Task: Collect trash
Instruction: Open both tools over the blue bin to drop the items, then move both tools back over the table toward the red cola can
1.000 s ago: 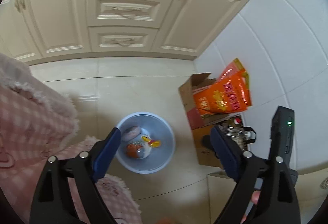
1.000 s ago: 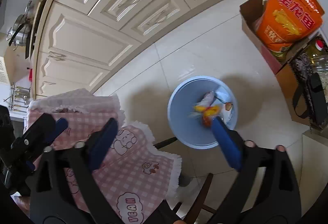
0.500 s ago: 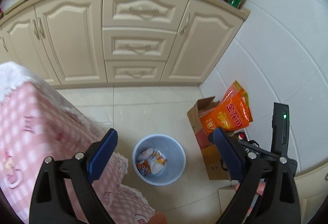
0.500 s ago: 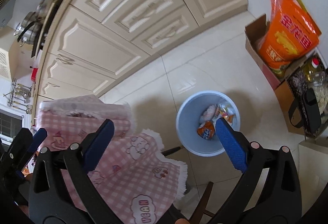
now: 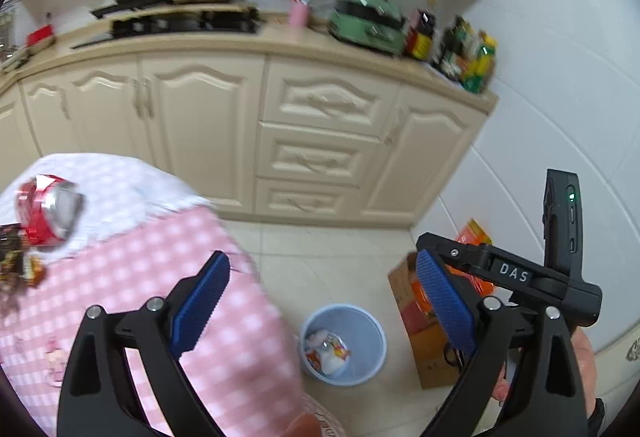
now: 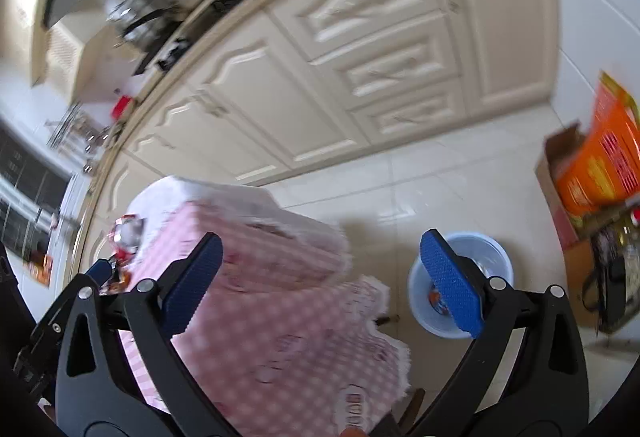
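A light blue bin [image 5: 344, 344] stands on the tiled floor with several wrappers [image 5: 326, 351] inside; it also shows in the right wrist view [image 6: 478, 251]. A crushed red can [image 5: 48, 211] and a dark wrapper [image 5: 14, 257] lie on the pink checked tablecloth [image 5: 132, 277]; the can shows small in the right wrist view [image 6: 128, 233]. My left gripper [image 5: 322, 301] is open and empty, high above the table edge and bin. My right gripper [image 6: 320, 281] is open and empty, above the table and bin.
Cream kitchen cabinets [image 5: 312, 141] run along the back with pots and bottles on the counter. A cardboard box [image 5: 420, 321] with an orange bag [image 6: 600, 165] stands by the white tiled wall, right of the bin.
Both grippers have risen and tilted up from the bin toward the table and counter. The can on the tablecloth has come into view. Both stay open and empty.
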Motion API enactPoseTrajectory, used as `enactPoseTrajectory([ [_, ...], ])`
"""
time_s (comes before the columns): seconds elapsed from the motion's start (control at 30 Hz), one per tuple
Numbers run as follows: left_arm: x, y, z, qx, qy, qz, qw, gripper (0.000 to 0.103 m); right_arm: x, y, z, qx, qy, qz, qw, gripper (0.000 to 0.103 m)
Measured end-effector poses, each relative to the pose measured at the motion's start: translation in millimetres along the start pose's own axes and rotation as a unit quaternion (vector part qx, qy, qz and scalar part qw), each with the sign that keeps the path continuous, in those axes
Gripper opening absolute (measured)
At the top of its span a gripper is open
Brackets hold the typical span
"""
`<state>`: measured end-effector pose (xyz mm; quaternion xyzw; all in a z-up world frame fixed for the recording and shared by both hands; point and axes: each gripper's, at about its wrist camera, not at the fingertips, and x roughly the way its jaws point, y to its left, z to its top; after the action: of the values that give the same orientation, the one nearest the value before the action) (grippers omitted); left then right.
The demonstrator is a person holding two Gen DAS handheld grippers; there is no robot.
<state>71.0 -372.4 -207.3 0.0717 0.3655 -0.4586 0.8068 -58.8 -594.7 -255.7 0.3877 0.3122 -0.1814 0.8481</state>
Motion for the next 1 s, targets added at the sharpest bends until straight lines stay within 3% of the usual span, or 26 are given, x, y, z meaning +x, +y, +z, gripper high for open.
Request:
enactPoseTrajectory([
  [0.23, -64.3, 52.8, -0.7, -0.027, -0.059, 0.042, 0.997, 0.092, 4.8, 85.5, 3.3, -0.074, 0.0, 0.042, 0.996, 0.097],
  [0.43, -116.6, 102.7, -11.9, -0.053, -0.101, 0.093, 0.9891, 0.092, 15.1, 156.7, -5.8, -0.137, 0.009, 0.073, 0.988, 0.097],
  [0.67, -172.2, 158.3, -33.6, -0.073, -0.145, 0.176, 0.9708, 0.092, 30.3, 232.4, -21.5, -0.214, 0.014, 0.092, 0.972, 0.097],
  [0.83, -189.2, 195.6, -53.3, -0.091, -0.144, 0.223, 0.9598, 0.092, 53.3, 277.1, -38.4, -0.262, 0.032, 0.096, 0.96, 0.097],
  [1.0, -188.5, 227.8, -69.7, -0.097, -0.121, 0.247, 0.9565, 0.092, 82.5, 306.4, -51.5, -0.289, 0.054, 0.095, 0.951, 0.097],
])
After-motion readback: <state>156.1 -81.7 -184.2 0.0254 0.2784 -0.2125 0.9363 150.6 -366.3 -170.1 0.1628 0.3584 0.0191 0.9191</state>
